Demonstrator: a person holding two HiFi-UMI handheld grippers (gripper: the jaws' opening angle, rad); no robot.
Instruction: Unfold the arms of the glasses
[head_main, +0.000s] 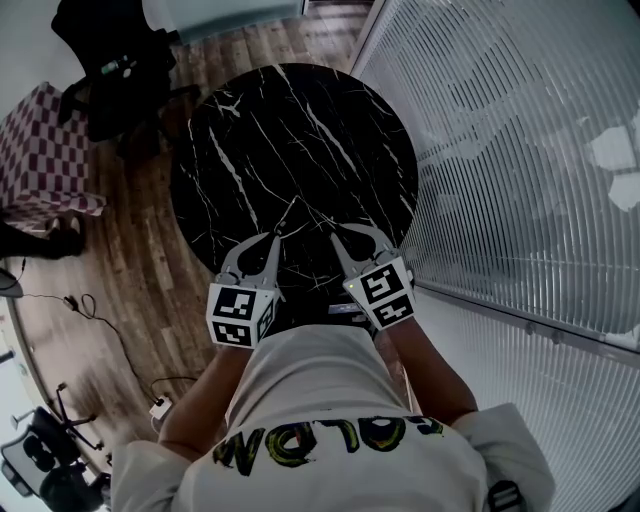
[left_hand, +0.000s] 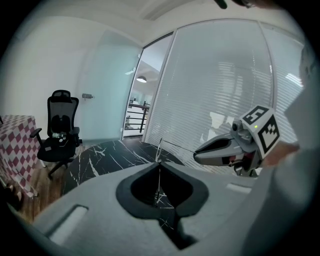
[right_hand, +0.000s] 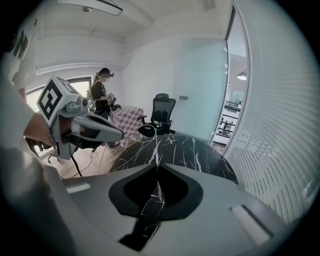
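Thin wire glasses (head_main: 287, 216) show only as a fine grey line rising from my left gripper (head_main: 274, 238) over the near edge of the round black marble table (head_main: 250, 120). In the left gripper view that wire (left_hand: 160, 150) runs upright through the shut jaws and sticks out past their tips. My right gripper (head_main: 334, 238) hovers close to the right, jaws together. A pale thin line (right_hand: 159, 186) shows between them. I cannot tell whether it is wire or a marble vein. The rest of the glasses is hidden.
A black office chair (head_main: 110, 70) and a checkered seat (head_main: 40, 150) stand beyond the table's left side on the wood floor. A glass wall with white blinds (head_main: 520, 150) runs along the right. Cables (head_main: 90, 310) lie on the floor. A person (right_hand: 102, 92) stands at the back.
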